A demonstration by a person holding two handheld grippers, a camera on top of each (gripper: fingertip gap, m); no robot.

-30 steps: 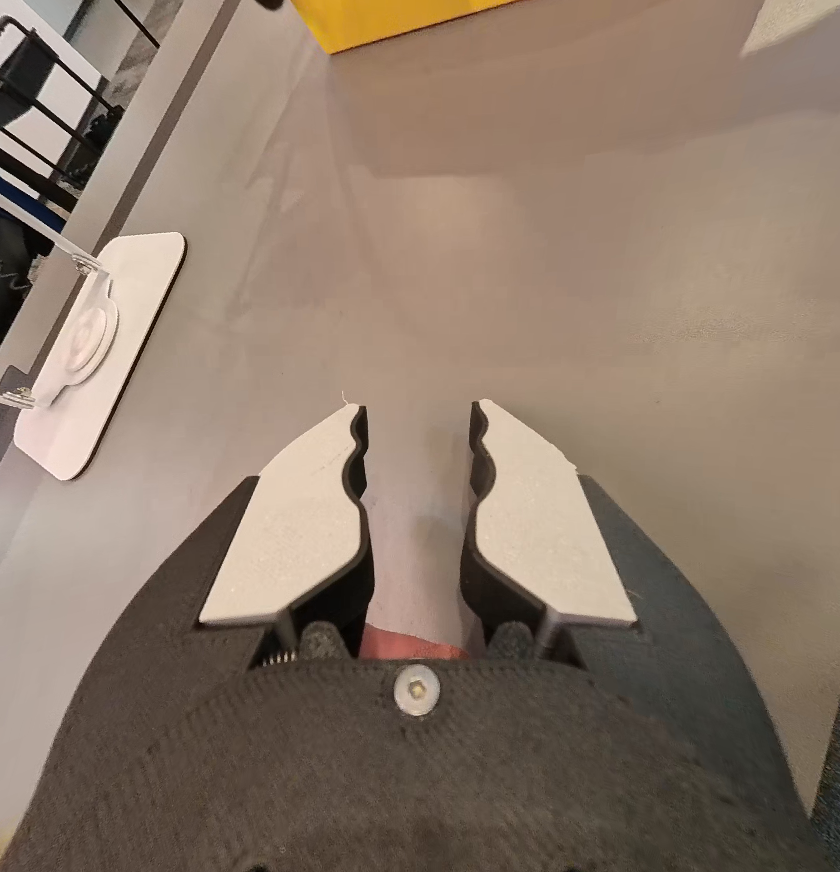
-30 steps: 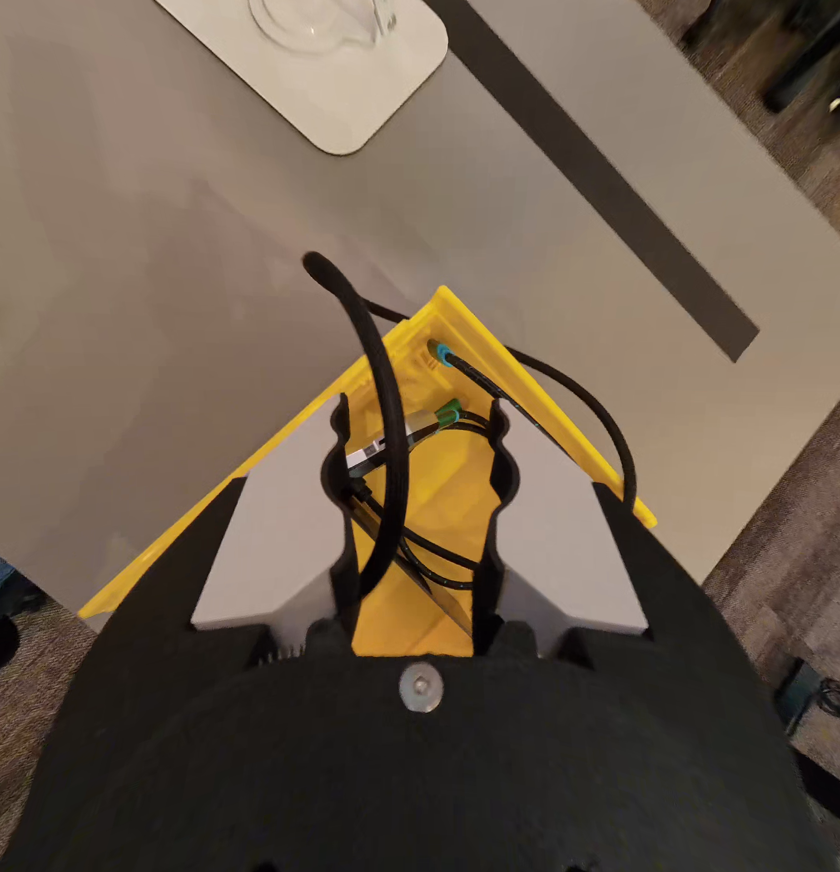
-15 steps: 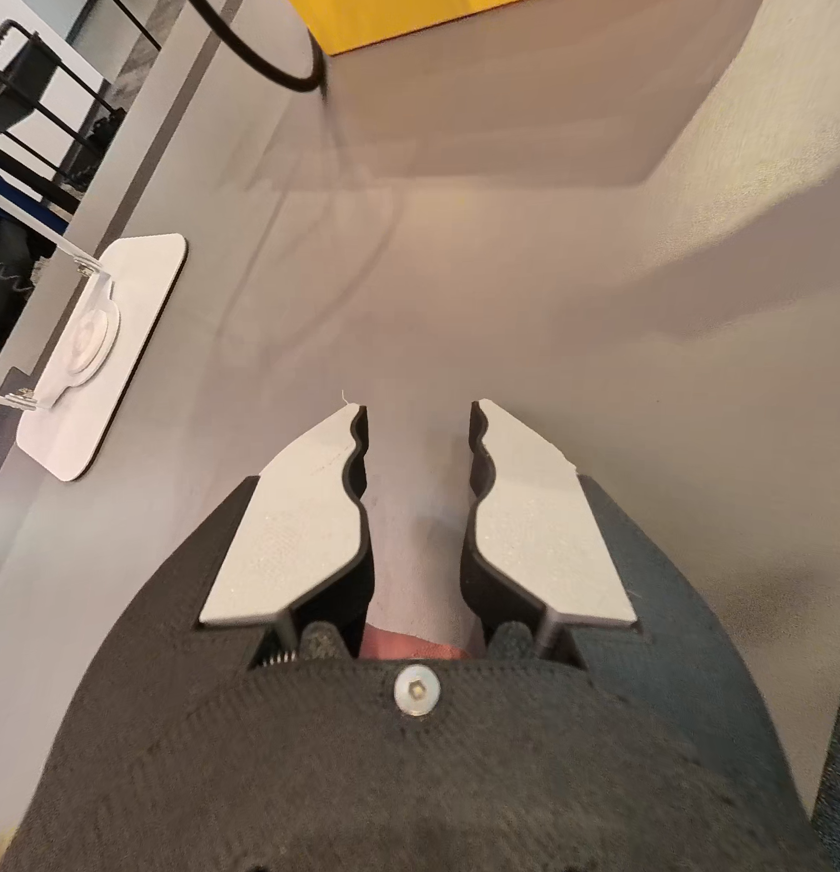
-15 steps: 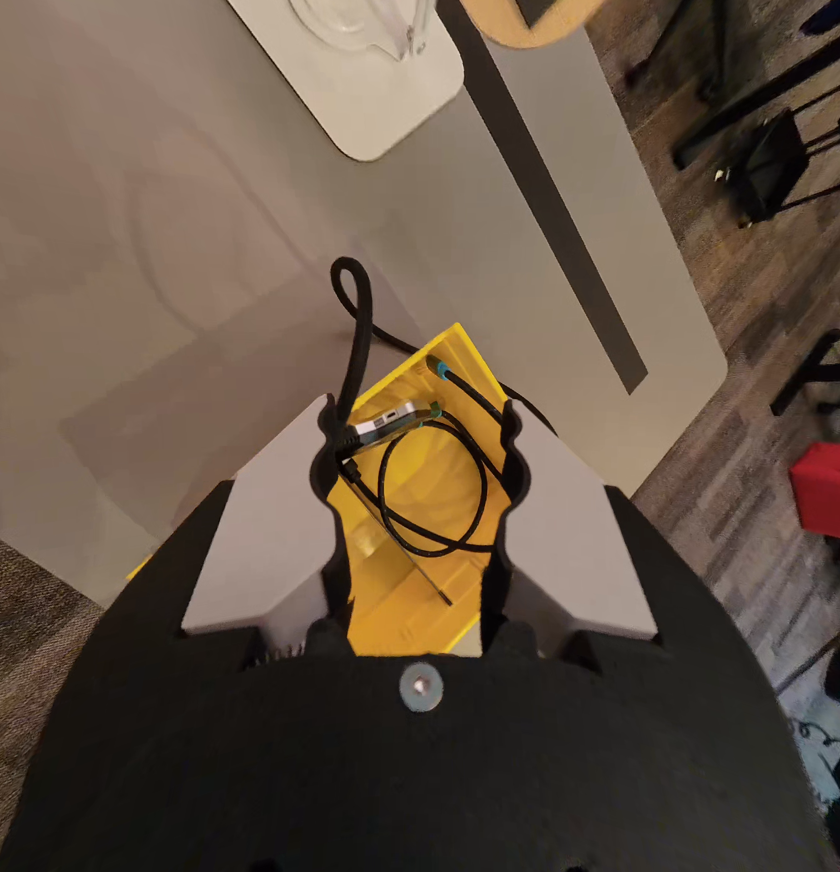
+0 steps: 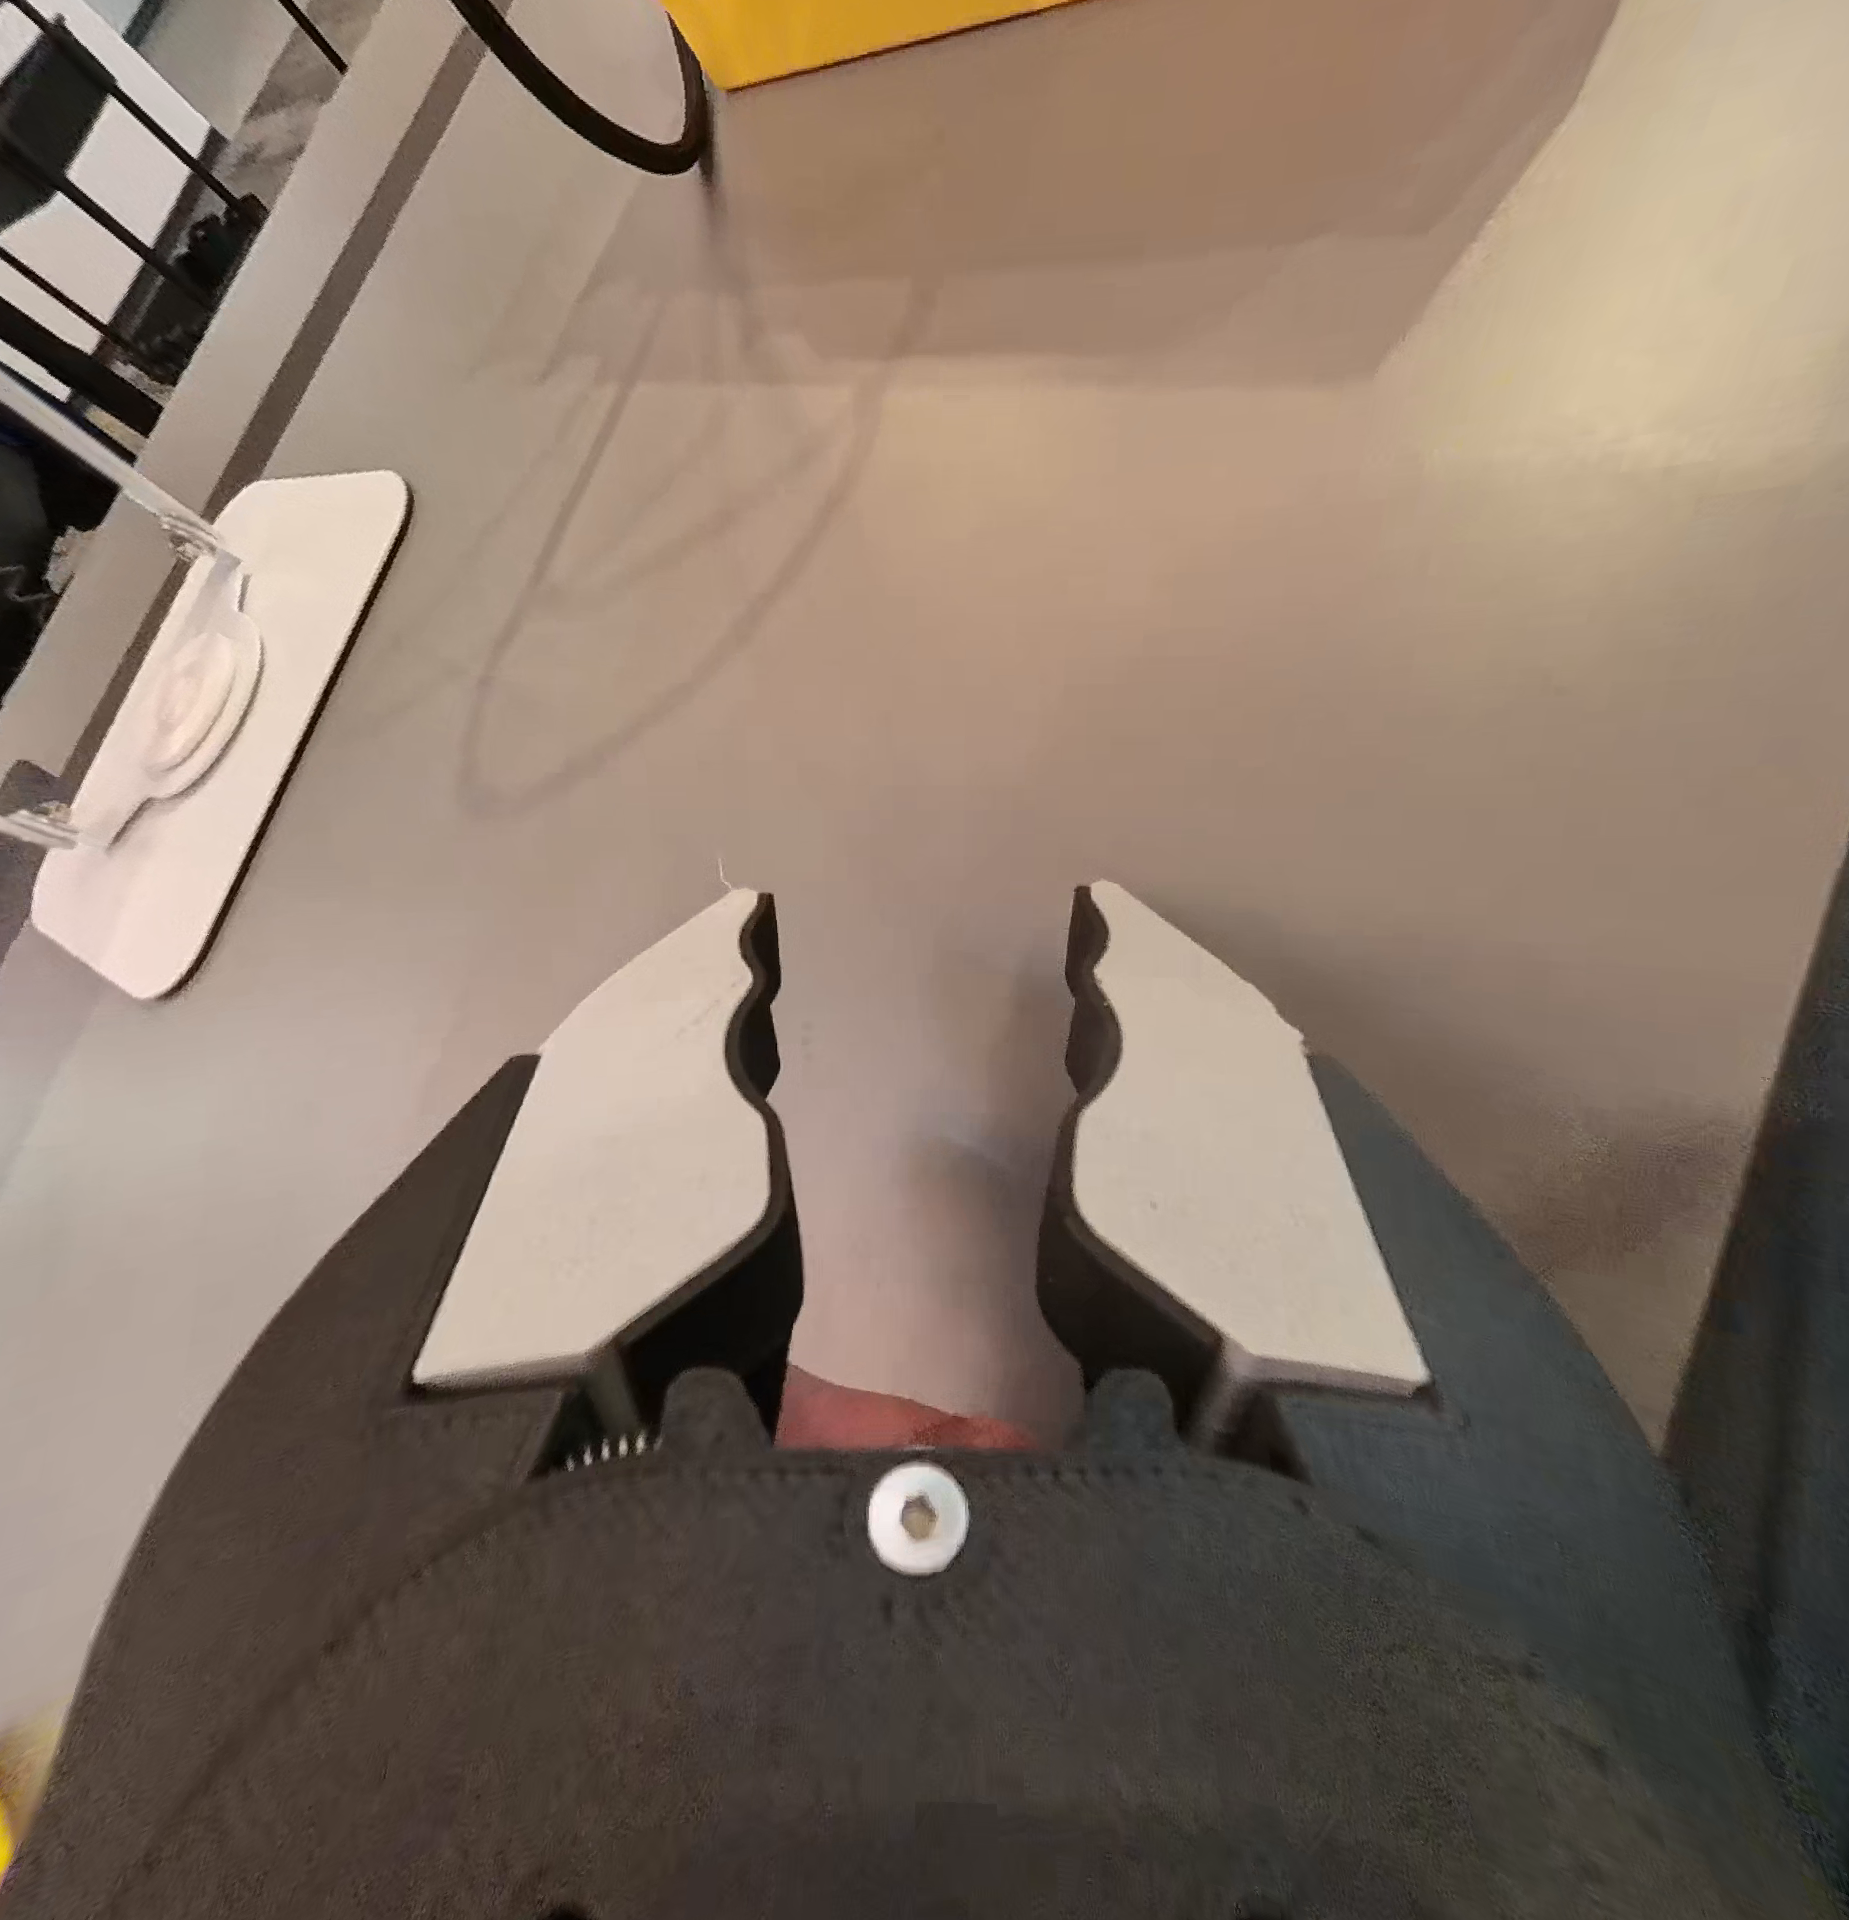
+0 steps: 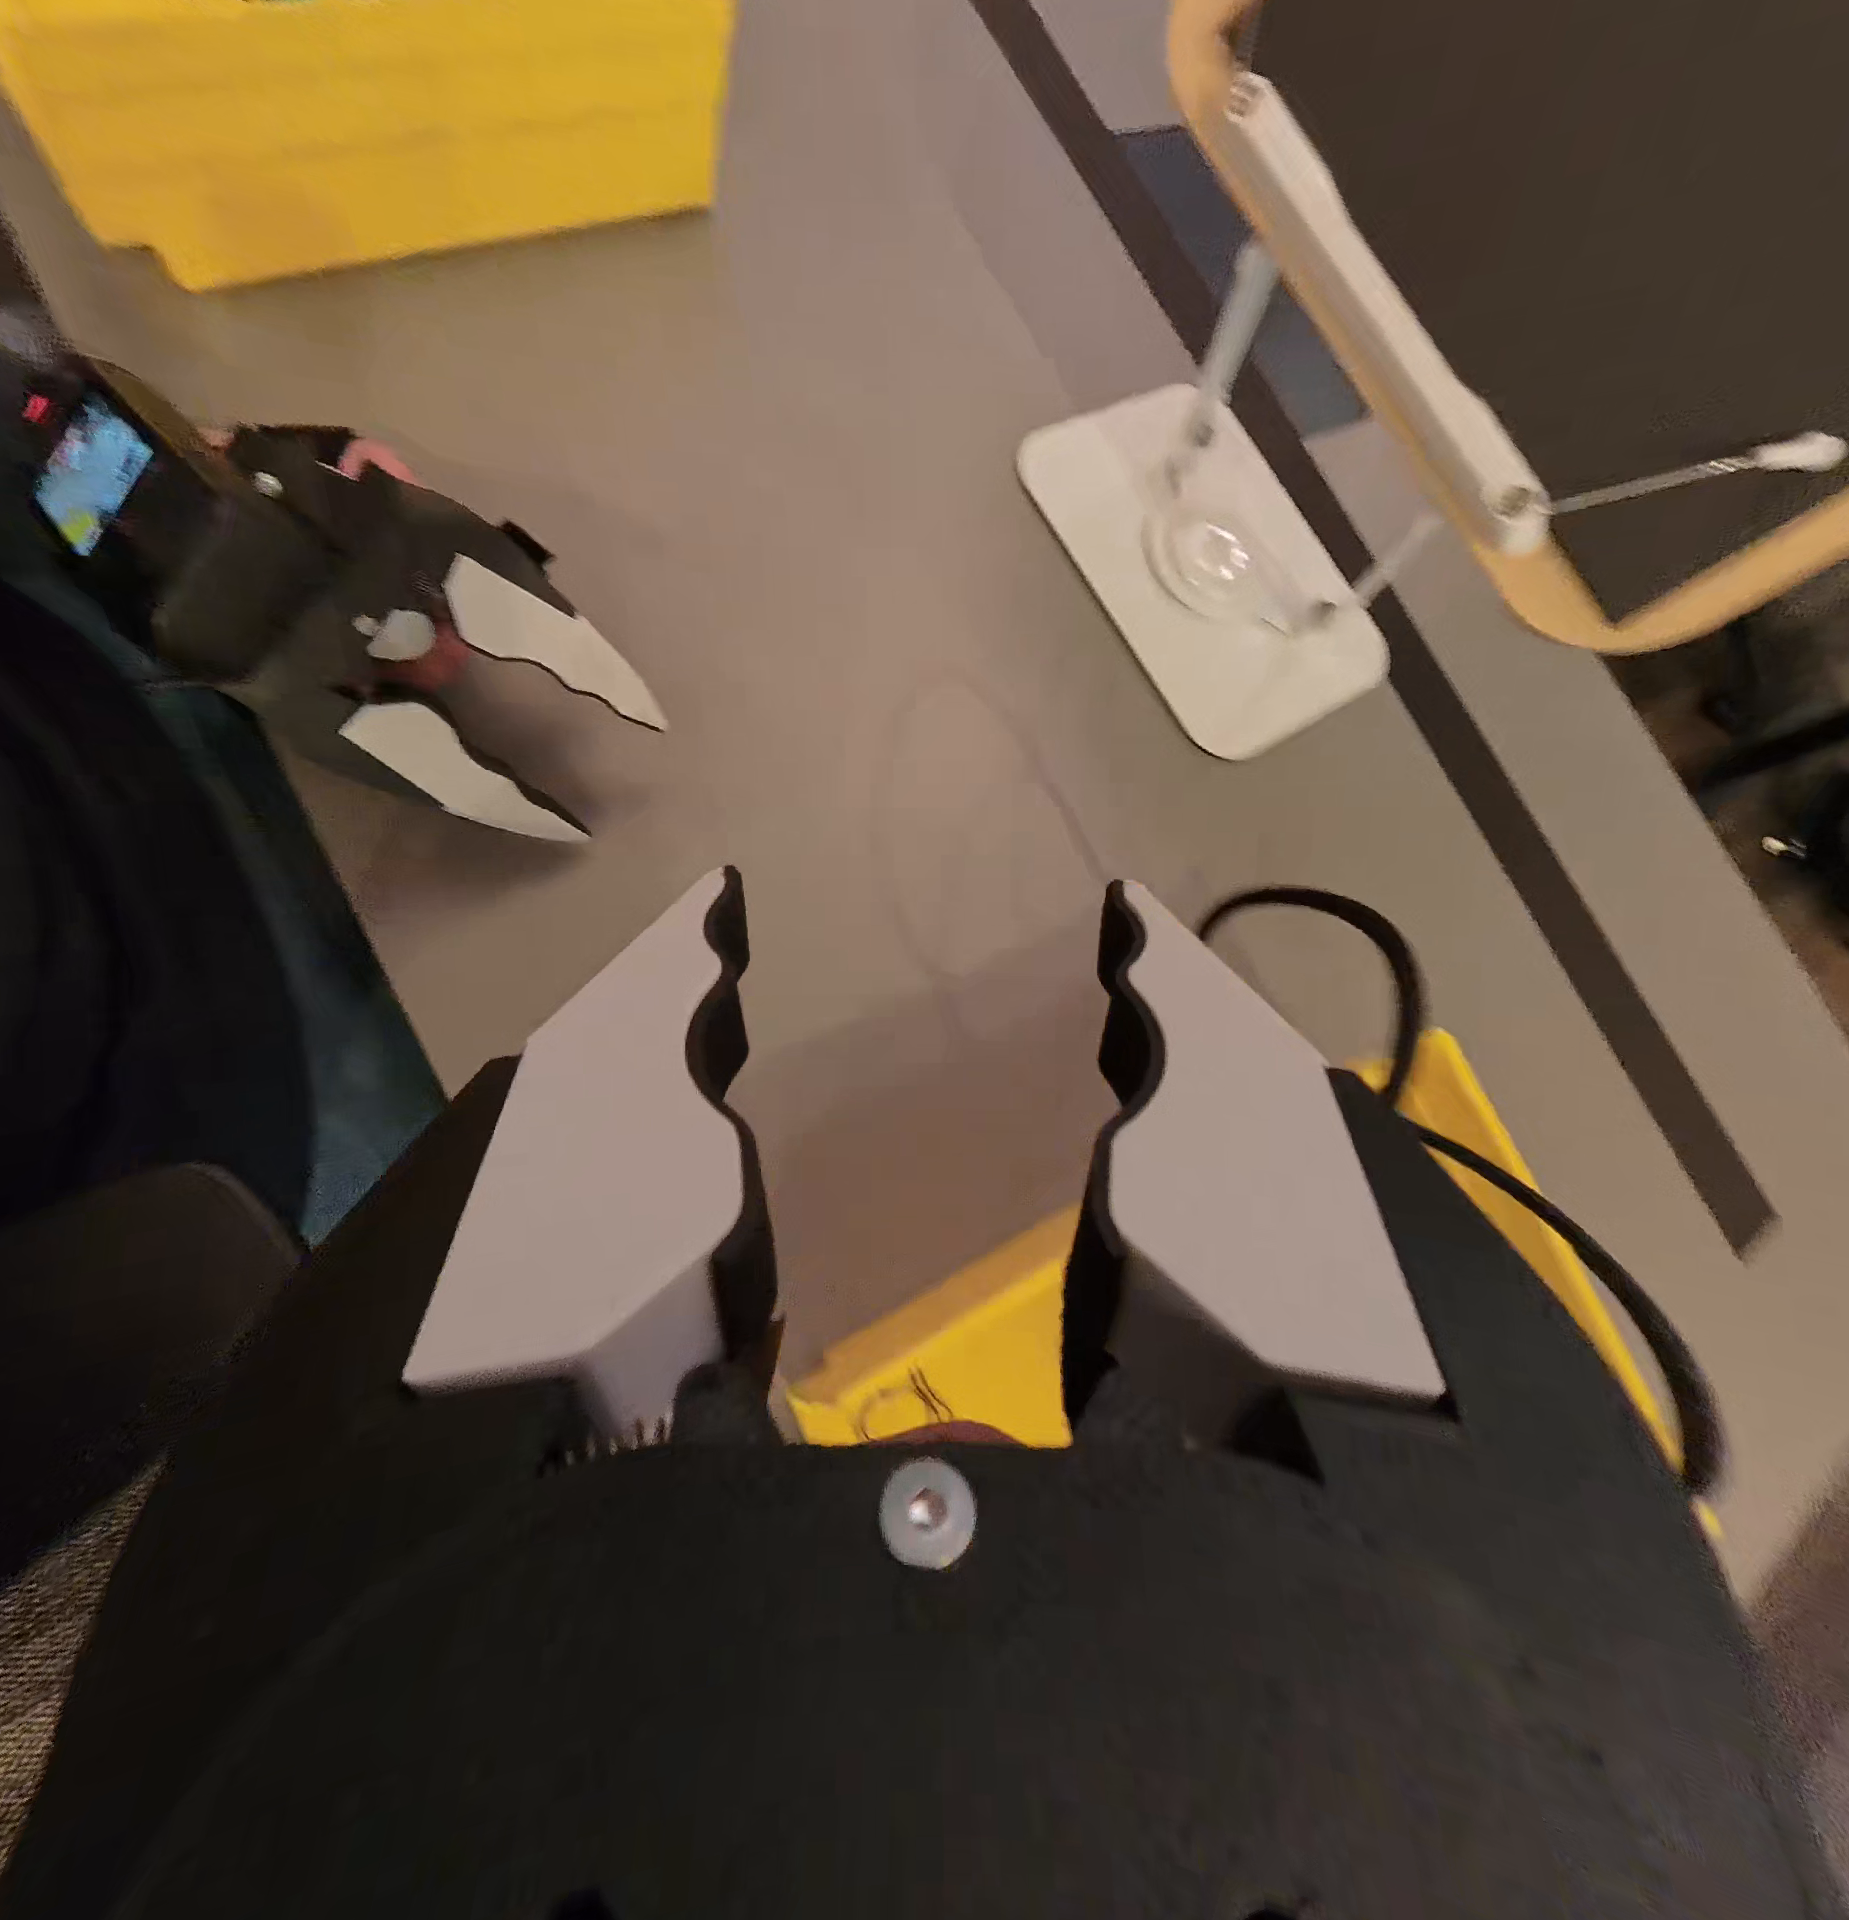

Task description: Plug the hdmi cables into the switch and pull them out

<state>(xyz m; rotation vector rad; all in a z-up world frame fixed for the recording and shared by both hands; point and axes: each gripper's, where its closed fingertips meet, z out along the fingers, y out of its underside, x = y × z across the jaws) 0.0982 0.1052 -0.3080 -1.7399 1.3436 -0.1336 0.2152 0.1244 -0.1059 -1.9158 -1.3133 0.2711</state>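
Right gripper [image 6: 918,914] above grey bench [image 6: 878,540], fingers spread, nothing between them. Yellow bin [image 6: 951,1351] directly below it at bench edge; black hdmi cable [image 6: 1408,987] loops out over bin's far rim, second strand trailing down bin's right side. Switch not visible. Left gripper [image 5: 922,914] low over bare bench, fingers parted, empty; also seen at left in right wrist view [image 6: 619,774]. White stand base [image 6: 1200,582] near far bench edge. Second yellow bin [image 6: 380,135] farther back.

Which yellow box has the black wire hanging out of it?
The yellow box right under the right tool. A black cable loops over its edge. The other yellow box, far across the grey table, shows no wire.
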